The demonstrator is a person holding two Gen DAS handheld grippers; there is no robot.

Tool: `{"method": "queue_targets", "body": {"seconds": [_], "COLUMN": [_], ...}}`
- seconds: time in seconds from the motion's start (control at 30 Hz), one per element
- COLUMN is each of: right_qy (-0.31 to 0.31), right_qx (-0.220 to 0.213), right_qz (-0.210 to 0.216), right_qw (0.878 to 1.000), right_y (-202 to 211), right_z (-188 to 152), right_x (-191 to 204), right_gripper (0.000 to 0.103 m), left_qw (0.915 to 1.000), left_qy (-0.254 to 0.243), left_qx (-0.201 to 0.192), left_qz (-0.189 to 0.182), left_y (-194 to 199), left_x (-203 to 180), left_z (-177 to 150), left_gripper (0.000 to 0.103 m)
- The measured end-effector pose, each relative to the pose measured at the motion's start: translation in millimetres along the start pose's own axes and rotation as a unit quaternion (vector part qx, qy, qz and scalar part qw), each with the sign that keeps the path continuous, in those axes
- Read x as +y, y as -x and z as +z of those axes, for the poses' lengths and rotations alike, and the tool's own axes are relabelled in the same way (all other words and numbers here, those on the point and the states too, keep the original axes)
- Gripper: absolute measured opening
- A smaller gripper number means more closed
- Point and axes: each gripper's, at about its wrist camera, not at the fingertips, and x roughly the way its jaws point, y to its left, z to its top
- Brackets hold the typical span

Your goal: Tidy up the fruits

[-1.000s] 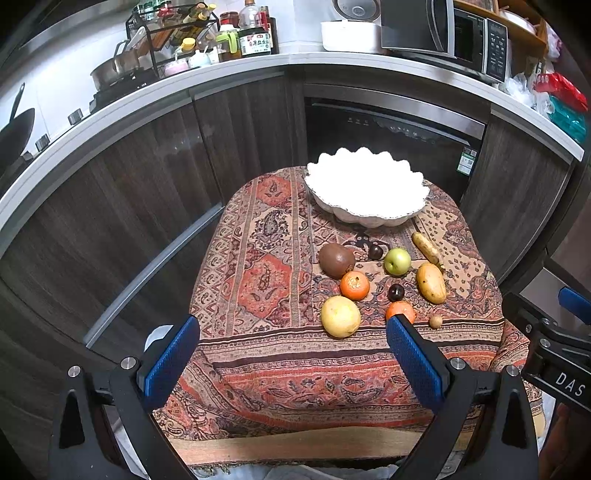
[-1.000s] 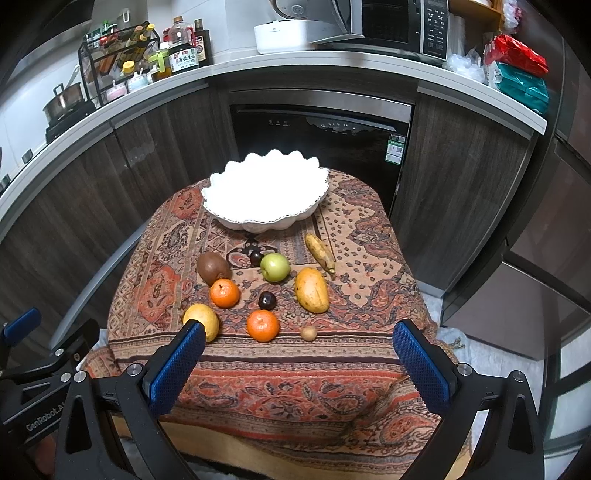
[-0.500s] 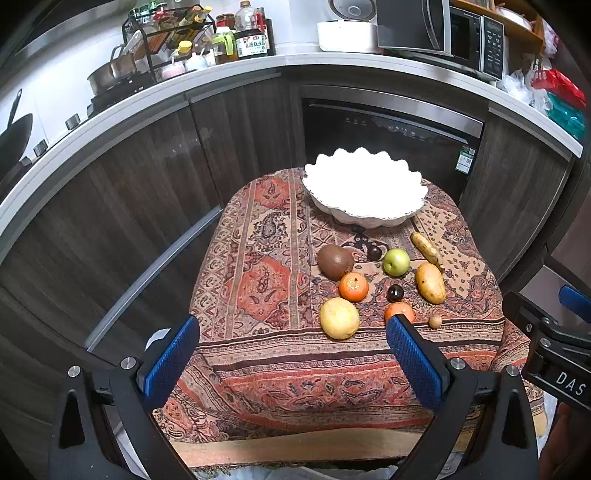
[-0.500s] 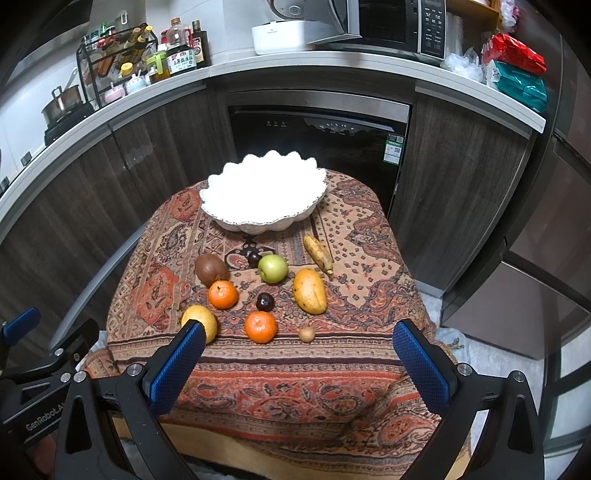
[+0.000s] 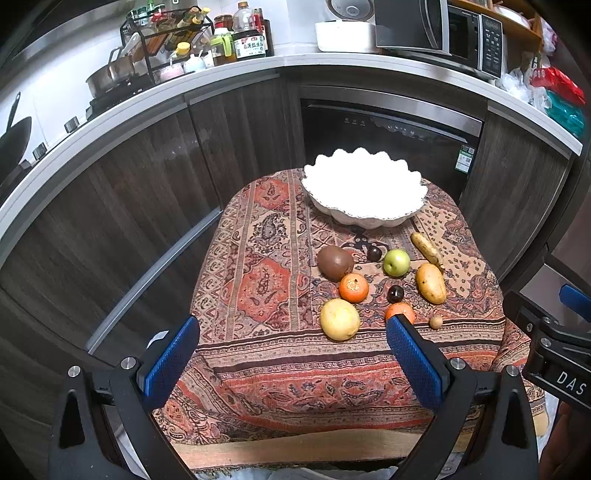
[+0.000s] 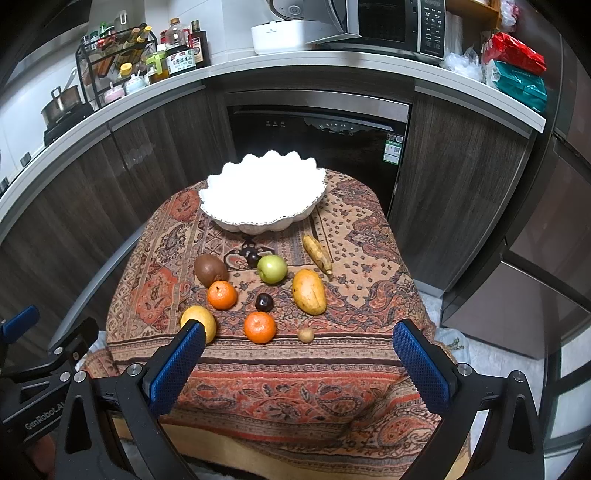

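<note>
A white scalloped bowl (image 5: 364,192) (image 6: 264,199) stands empty at the far side of a small table under a patterned cloth (image 5: 258,295). In front of it lie several fruits: a brown kiwi (image 6: 210,269), a green apple (image 6: 272,268), a mango (image 6: 308,291), a small banana (image 6: 317,252), two oranges (image 6: 221,294) (image 6: 259,326), a yellow lemon (image 5: 340,319), two dark plums (image 6: 264,302) and a small brown nut-like fruit (image 6: 306,335). My left gripper (image 5: 291,362) is open and empty, above the near table edge. My right gripper (image 6: 299,365) is open and empty, likewise short of the fruit.
Dark kitchen cabinets and a built-in dishwasher (image 6: 317,136) stand right behind the table. The counter above holds a bottle rack (image 6: 118,51), a rice cooker (image 6: 280,29) and a microwave (image 6: 391,26). Each gripper shows at the edge of the other's view.
Both grippers have edged slightly forward toward the table; the fruits and bowl have not moved. Both stay open.
</note>
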Motion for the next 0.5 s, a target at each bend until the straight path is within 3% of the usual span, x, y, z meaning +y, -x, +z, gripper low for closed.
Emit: {"method": "queue_targets", "body": {"seconds": [0.5], "right_qy": [-0.004], "right_qx": [0.003], "right_qz": [-0.002], "right_qw": [1.0], "right_y": [-5.1], "right_z": [2.9], "right_x": [-3.6], "right_gripper": [0.102], "left_qw": [0.9998], "left_qy": [-0.017], "left_qx": [-0.009], "left_qz": [-0.005], "left_y": [-2.9], "left_x": [-7.9], "left_z": [3.6], "left_gripper": [0.102]}}
